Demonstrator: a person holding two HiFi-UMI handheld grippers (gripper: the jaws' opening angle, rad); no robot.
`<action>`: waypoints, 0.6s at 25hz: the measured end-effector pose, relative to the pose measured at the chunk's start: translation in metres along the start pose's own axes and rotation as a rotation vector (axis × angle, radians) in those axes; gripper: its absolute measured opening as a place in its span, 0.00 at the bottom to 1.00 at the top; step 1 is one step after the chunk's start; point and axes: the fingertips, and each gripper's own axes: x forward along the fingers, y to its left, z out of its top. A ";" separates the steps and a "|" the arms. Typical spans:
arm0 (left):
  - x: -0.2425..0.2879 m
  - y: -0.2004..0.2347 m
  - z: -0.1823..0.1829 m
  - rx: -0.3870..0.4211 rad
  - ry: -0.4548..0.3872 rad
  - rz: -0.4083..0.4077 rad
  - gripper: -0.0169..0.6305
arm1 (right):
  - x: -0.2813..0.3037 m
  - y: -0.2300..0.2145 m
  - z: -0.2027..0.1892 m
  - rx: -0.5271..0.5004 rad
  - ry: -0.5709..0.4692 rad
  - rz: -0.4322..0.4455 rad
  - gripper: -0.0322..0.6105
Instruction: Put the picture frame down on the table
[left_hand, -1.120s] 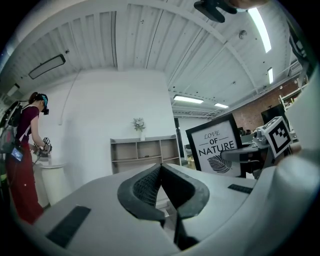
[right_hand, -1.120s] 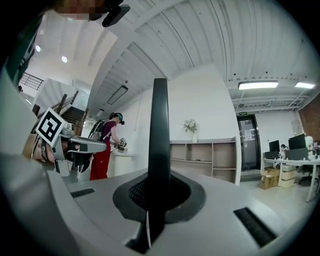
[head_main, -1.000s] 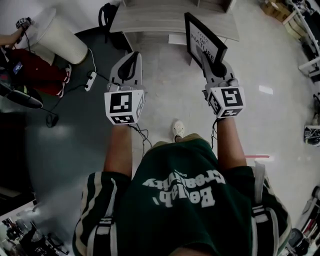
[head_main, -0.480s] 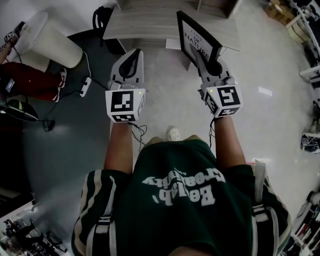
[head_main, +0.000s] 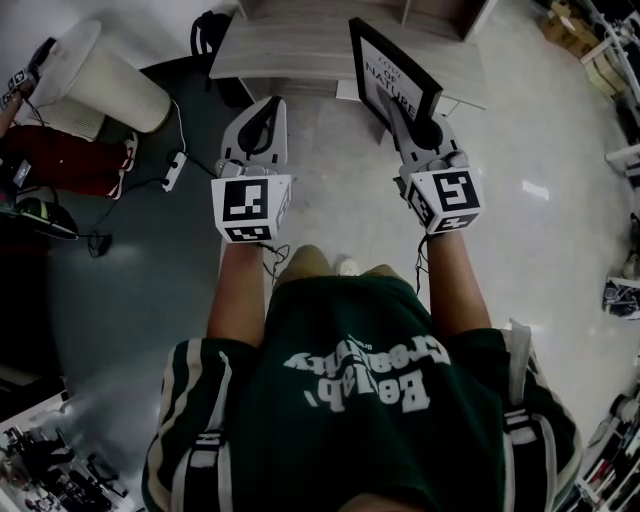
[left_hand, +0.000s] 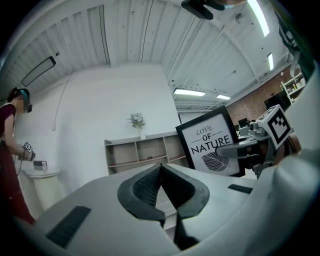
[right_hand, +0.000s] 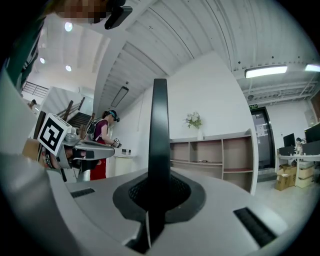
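Both grippers moved up to table (head_main: 290, 50). Right gripper (head_main: 405, 112) is clamped on the bottom edge of upright frame (head_main: 392, 80), near the table edge. Left gripper (head_main: 266, 108) is closed and empty. The frame looks stiff, light and maybe glazed, so the edge grip suits.

place: open lab-office | cues: ceiling strip lights (right_hand: 265, 71); cubby shelf (right_hand: 210, 157); 2 monitors (right_hand: 289, 140) (far desk)

The picture frame (head_main: 396, 84) is black with white inside, the table (head_main: 290, 42) pale grey wood-grain
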 end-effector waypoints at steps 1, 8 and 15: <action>0.000 0.001 0.000 -0.001 0.001 0.003 0.06 | 0.000 0.000 0.000 0.001 0.001 0.001 0.11; 0.003 0.006 0.003 -0.004 -0.002 0.022 0.06 | 0.008 0.001 0.003 0.002 -0.003 0.025 0.11; 0.032 0.054 -0.009 -0.005 0.004 0.022 0.06 | 0.069 0.007 0.005 0.005 0.009 0.039 0.11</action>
